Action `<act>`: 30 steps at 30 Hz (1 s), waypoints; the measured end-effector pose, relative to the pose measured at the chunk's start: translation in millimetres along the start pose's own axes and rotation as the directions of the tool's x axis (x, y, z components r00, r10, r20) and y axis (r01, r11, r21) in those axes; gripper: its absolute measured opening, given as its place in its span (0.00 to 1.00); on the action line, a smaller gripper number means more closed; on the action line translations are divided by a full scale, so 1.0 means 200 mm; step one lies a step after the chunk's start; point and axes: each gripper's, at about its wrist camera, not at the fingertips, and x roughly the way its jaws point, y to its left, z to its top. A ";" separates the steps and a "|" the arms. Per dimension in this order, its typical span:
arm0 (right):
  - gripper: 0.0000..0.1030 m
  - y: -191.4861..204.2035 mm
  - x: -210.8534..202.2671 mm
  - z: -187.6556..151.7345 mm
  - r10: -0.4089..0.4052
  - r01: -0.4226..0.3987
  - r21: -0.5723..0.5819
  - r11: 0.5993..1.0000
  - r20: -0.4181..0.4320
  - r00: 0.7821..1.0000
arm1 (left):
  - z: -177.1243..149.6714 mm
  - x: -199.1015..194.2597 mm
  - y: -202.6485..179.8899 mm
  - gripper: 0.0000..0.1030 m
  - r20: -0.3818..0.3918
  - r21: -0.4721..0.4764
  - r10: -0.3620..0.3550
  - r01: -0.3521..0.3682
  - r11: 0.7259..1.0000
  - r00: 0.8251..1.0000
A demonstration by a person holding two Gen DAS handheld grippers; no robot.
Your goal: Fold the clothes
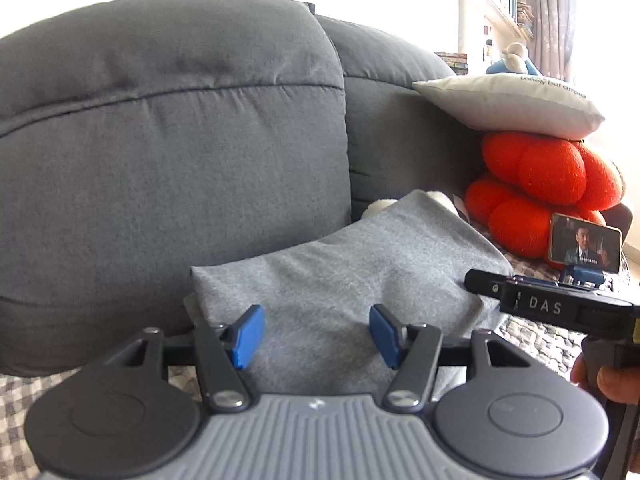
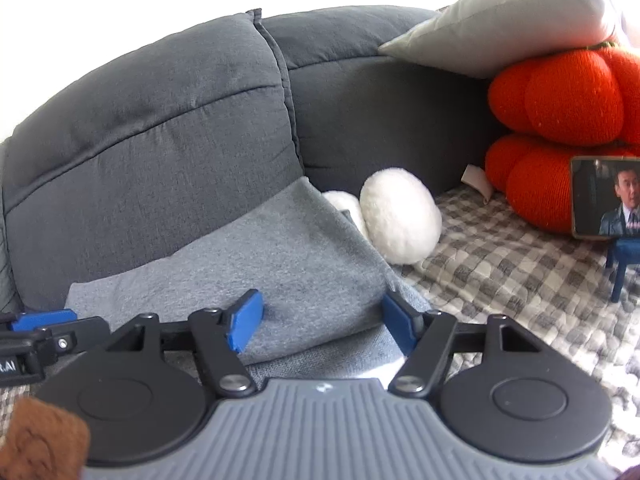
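grey folded garment edges against sofa back.

**Two grippers side by side, both open**

The left gripper points forward and a little down. Its two blue pads stand apart and press on nothing. Its black arms spread out from the grey ribbed body.

The right gripper also points forward and a little down. Its blue pads are wide apart, and they squeeze nothing.

The two grippers are close together. In the left view, the right gripper sticks in from the right edge, and a hand wraps round its handle. In the right view, the left gripper's blue tip shows at the left edge.
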 end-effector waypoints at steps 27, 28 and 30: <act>0.77 0.21 -0.44 0.00 0.105 -0.124 -0.179 0.976 -0.115 0.988 | -0.21 -0.37 0.07 0.62 -0.049 -0.103 -0.023 0.018 0.995 0.999; 0.79 0.22 -0.46 0.00 0.107 -0.126 -0.178 0.976 -0.116 0.988 | -0.22 -0.39 0.08 0.63 -0.051 -0.120 -0.025 0.018 0.993 0.998; 0.80 0.24 -0.50 -0.02 0.105 -0.125 -0.177 0.976 -0.120 0.987 | -0.23 -0.42 0.08 0.65 -0.042 -0.134 -0.014 0.008 0.991 0.999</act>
